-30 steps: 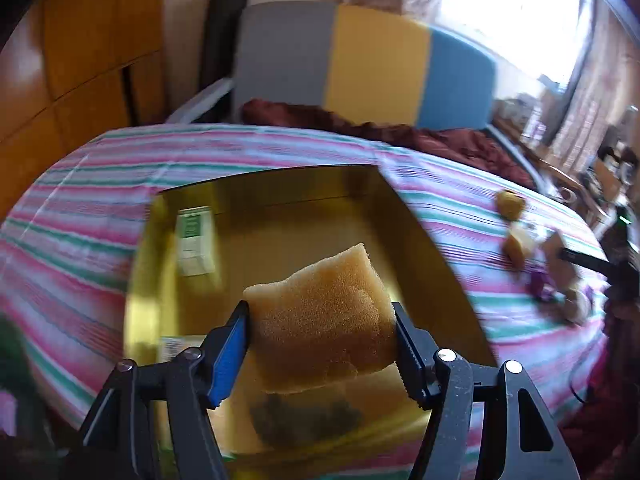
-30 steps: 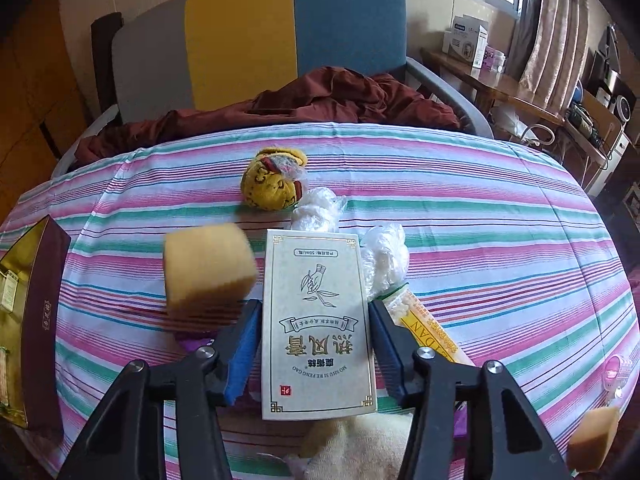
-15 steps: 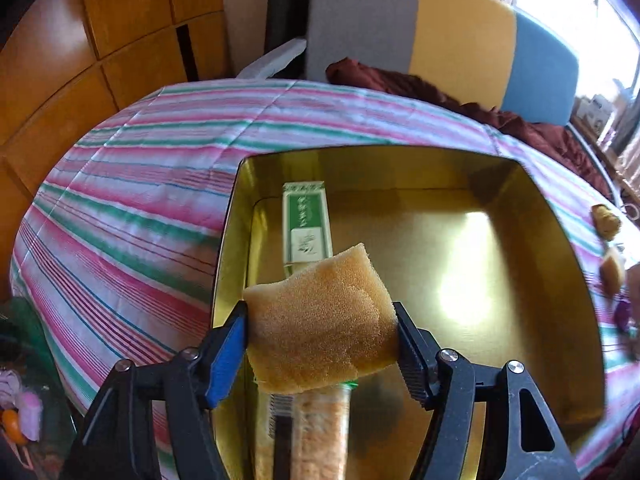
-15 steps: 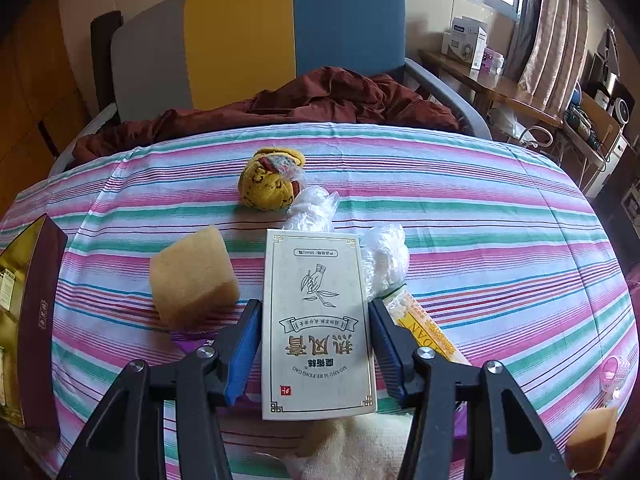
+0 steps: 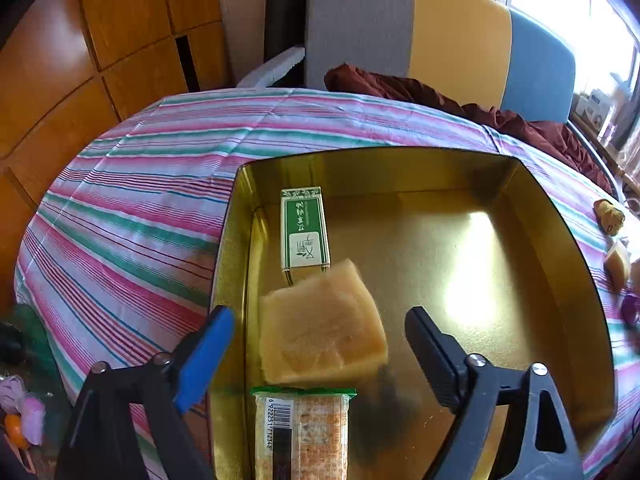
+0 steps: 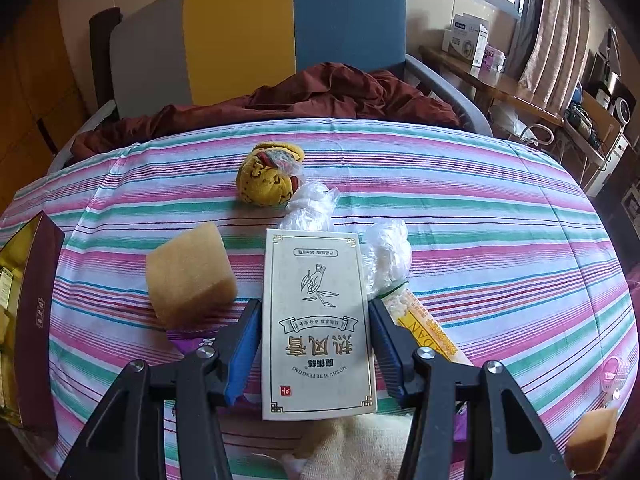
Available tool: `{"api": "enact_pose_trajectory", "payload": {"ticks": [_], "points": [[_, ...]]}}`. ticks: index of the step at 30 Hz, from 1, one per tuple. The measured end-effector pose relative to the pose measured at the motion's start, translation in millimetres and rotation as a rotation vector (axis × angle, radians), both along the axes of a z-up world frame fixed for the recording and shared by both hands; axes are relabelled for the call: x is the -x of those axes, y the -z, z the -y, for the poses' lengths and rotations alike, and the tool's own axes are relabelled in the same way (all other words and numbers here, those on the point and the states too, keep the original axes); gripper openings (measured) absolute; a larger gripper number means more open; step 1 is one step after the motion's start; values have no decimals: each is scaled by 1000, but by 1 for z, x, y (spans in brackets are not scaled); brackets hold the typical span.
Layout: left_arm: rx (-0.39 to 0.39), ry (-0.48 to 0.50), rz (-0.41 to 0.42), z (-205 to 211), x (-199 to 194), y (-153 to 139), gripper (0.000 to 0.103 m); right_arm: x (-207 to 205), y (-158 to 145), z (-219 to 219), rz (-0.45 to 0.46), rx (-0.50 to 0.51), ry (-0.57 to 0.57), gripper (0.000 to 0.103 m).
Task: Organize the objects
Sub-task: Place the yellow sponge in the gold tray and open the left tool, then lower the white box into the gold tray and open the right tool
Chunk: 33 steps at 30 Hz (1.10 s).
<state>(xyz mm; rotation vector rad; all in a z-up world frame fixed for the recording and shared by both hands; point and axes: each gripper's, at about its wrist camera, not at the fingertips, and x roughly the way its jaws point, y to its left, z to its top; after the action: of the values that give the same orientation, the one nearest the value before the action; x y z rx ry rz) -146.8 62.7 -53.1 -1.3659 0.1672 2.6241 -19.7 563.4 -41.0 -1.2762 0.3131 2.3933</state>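
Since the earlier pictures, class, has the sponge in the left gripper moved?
Yes. The sponge has left the now-open left gripper and dropped into the gold tin, just below the green box.

The left wrist view looks steeply down from close above into the gold box (image 5: 560,264) at the table's left side. The right wrist view sits low and close, facing across the striped tablecloth (image 6: 480,240) toward the far chair (image 6: 296,32). Both share that chair, cloth and box.
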Motion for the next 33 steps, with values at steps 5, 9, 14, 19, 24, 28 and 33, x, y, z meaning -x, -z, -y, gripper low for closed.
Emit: {"api": "enact_pose_trajectory", "payload": {"ticks": [5, 9, 14, 19, 24, 28, 33], "points": [[-23, -22, -21, 6, -9, -11, 89, -2, -3, -2, -16, 2, 15, 53], [-75, -48, -71, 17, -29, -29, 89, -5, -8, -5, -35, 12, 35, 53], [-130, -72, -107, 35, -57, -43, 89, -14, -26, 0, -107, 48, 62, 53], [-139, -68, -115, 45, -78, -44, 89, -7, -50, 48, -170, 126, -25, 53], [-154, -75, -120, 54, -93, -43, 89, 19, -79, 146, -194, 125, -241, 53], [-180, -93, -112, 65, -100, -40, 89, 43, -83, 232, -165, 146, -419, 53], [-176, -103, -125, 75, -108, -37, 89, 71, -47, 317, -42, 173, -546, 53]]}}
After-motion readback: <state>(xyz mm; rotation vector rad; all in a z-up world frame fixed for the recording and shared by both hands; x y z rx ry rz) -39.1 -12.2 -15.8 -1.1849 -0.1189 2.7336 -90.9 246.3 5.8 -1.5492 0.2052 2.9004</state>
